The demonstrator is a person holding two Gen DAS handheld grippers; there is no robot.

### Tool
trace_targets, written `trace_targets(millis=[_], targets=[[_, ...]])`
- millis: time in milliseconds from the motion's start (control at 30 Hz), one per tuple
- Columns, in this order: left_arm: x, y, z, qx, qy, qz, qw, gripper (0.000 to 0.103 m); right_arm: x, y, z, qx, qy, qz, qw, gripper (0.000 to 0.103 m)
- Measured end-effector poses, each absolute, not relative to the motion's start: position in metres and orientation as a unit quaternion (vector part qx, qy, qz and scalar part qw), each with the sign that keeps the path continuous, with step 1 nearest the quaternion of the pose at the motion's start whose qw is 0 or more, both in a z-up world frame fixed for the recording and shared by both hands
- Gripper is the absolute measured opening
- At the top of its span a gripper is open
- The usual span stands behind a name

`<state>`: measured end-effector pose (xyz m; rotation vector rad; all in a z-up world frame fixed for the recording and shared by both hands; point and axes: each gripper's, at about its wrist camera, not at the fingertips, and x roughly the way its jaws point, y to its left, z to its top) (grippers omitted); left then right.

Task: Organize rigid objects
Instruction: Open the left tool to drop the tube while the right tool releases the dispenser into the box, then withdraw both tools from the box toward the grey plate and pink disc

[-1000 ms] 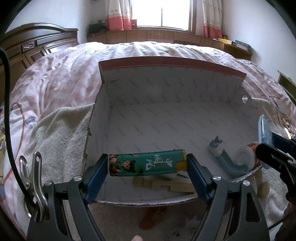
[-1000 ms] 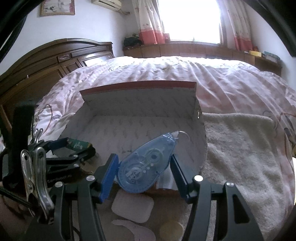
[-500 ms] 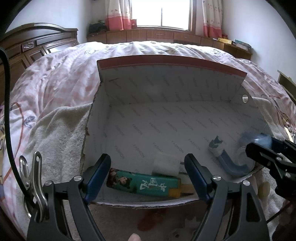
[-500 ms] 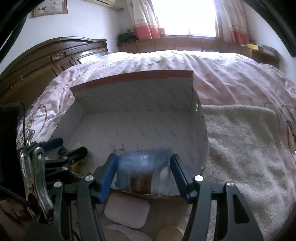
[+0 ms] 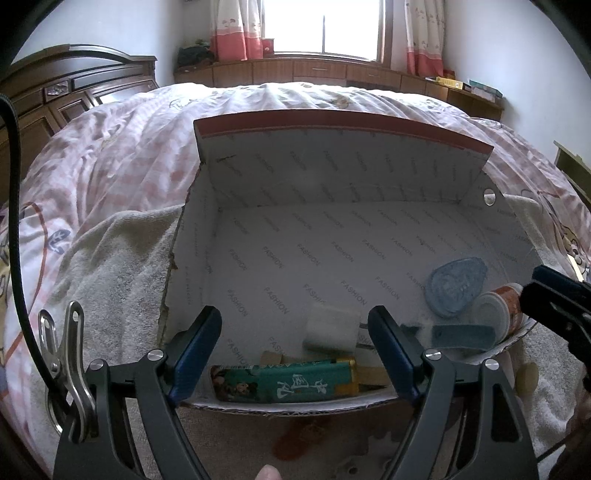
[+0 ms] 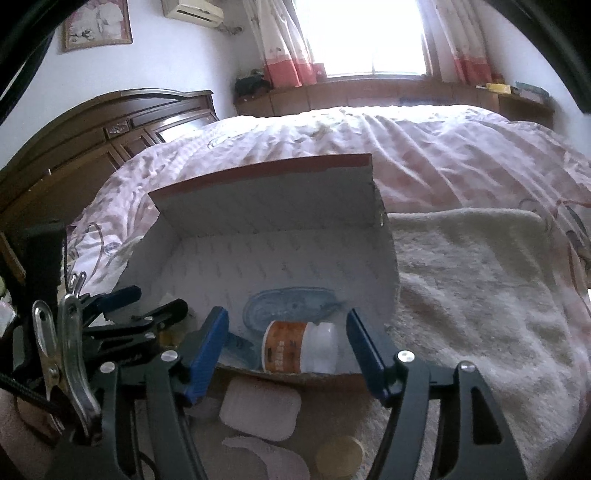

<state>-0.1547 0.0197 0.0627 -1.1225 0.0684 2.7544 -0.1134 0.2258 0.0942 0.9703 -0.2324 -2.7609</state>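
A blue correction-tape dispenser [image 6: 291, 308] lies flat on the floor of an open cardboard box [image 5: 343, 177], near its right-hand wall, just behind a small orange-labelled jar with a white lid [image 6: 301, 350] that rests on its side at the box's front edge. In the left wrist view the same dispenser [image 5: 456, 290] and jar [image 5: 496, 312] sit in the box's right front corner, beside a blurred blue object [image 5: 463, 336]. Along the front wall at the left lies a green tube printed with a cartoon figure [image 5: 284, 382], with a white block [image 5: 330, 328] and pale wooden pieces [image 5: 371, 374] close by.

The right gripper [image 6: 286, 350] hovers over the box's front edge, its blue-padded jaws having just been opening; they stand apart on either side of the jar and grip nothing. The left gripper [image 5: 295, 349] is spread wide above the green tube, its pads clear of it.

The box rests on a cream towel [image 6: 480, 288] laid over a bed with a pink patterned quilt [image 6: 424, 147]. On the towel outside the box, in front of the right gripper, lie a pale pink rounded block [image 6: 260, 408], a curved pale piece [image 6: 273, 456] and a tan disc [image 6: 340, 456]. A dark wooden headboard [image 6: 92, 147] stands at the left, and a curtained window [image 5: 321, 26] brightens the far wall.
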Motion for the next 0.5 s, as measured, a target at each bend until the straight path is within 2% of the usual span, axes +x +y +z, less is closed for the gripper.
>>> trace_targets(millis=[500], targets=[[-0.118, 0.012, 0.089, -0.355, 0.011, 0.929, 0.100, 0.083, -0.072, 0.227, 0.094, 0.327, -0.072, -0.936, 0.109, 0.070]])
